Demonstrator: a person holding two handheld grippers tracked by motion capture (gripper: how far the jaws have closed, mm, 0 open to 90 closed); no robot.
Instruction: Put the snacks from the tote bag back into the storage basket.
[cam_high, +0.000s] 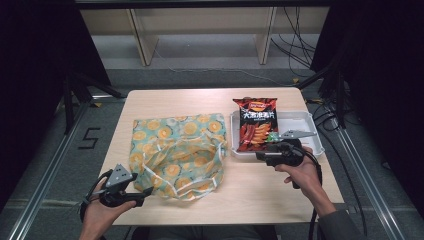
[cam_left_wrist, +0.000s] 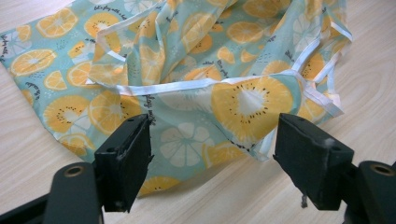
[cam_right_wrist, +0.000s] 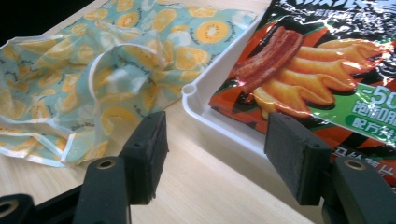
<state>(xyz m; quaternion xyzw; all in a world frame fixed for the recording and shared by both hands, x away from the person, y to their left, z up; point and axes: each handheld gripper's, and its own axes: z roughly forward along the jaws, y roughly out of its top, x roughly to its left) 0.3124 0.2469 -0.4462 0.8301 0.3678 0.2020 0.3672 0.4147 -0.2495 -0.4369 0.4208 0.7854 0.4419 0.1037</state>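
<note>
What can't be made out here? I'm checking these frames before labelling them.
- Tray floor: high view, covered by the chip bag.
- Chip bag's top: right gripper view, cut off by the edge.
- Inside of the fruit-print bag: hidden by its own folds.

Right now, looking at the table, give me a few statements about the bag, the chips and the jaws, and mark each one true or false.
1. The chip packet lies in the white tray. True.
2. The fabric bag is printed with strawberries. False: it shows orange and kiwi slices on light blue-green.
3. The right gripper has its jaws clamped on the chip packet. False: they stand open at the tray's near corner, nothing pressed between them.
4. The left gripper has its jaws open at the bag's near edge. True.
5. The tray sits left of the bag in the high view. False: it sits to the right.
</note>
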